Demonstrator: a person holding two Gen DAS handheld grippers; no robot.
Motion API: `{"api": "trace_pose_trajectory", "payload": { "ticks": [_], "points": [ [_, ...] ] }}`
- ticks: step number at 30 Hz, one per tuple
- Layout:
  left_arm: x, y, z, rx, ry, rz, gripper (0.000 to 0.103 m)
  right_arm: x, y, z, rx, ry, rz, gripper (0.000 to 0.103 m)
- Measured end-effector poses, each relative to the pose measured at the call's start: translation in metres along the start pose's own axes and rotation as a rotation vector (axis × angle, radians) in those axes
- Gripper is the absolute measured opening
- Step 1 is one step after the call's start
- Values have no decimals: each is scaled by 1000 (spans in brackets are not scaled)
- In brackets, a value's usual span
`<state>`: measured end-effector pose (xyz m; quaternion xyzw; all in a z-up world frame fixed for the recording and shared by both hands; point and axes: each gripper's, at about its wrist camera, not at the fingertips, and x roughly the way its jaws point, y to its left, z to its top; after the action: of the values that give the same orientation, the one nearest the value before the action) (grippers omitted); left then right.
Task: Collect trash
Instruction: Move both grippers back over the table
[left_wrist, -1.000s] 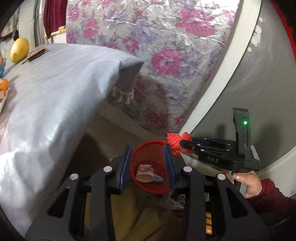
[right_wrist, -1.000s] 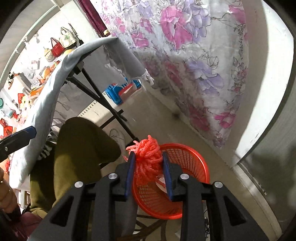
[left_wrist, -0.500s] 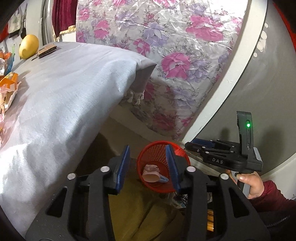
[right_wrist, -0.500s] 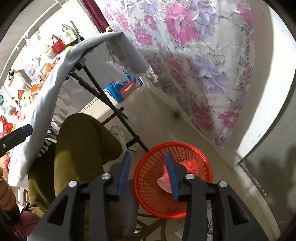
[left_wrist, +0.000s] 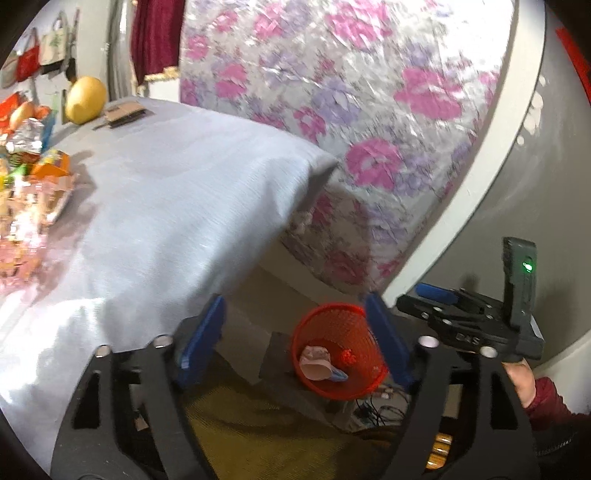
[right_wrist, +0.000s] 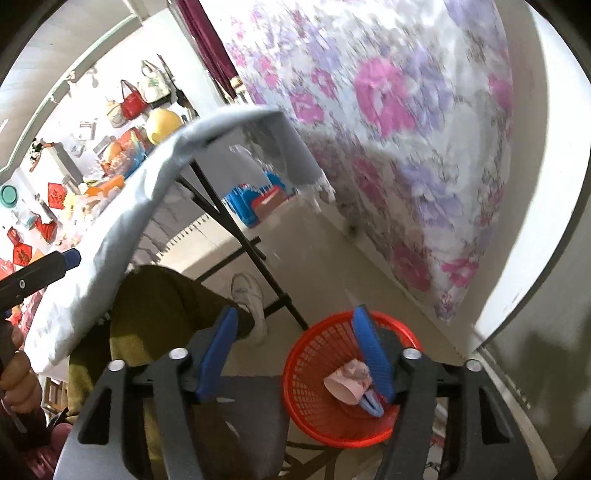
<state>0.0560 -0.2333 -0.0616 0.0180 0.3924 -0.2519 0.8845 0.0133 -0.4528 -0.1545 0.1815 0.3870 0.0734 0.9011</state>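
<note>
Now the table (left_wrist: 155, 192) — its litter (left_wrist: 33, 184) heaped at the far left — is the next target; swing the right gripper (right_wrist: 295, 354) up over the cloth edge and approach low. The basket (left_wrist: 354, 325) on the floor holds a pink cup (left_wrist: 314, 365) and a red wad (left_wrist: 348, 356). Both the right and left gripper (left_wrist: 295, 328) gape wide — holding nothing.
</note>
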Motion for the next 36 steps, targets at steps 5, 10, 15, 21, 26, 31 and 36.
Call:
{"api": "trace_pose_trajectory", "payload": {
  "ticks": [5, 10, 15, 21, 26, 31, 36],
  "points": [
    [-22, 31, 0, -66, -62, 56, 91, -17, 21, 15, -6, -63, 67, 87],
    [-47, 79, -7, -171, -112, 118, 92, -19, 68, 36, -60, -96, 149, 91],
    [-79, 148, -26, -324, -156, 206, 93, -4, 129, 48, -136, -72, 253, 94],
    [-116, 210, -42, -422, -200, 309, 94, 26, 210, 61, -232, -14, 355, 96],
    [-134, 248, -50, -442, -206, 429, 96, 57, 273, 70, -311, 35, 408, 97],
    [-142, 284, -61, -484, -189, 468, 96, 93, 324, 76, -362, 82, 425, 97],
    [-141, 305, -61, -503, -177, 451, 96, 128, 346, 81, -322, 127, 433, 97]
  ]
}}
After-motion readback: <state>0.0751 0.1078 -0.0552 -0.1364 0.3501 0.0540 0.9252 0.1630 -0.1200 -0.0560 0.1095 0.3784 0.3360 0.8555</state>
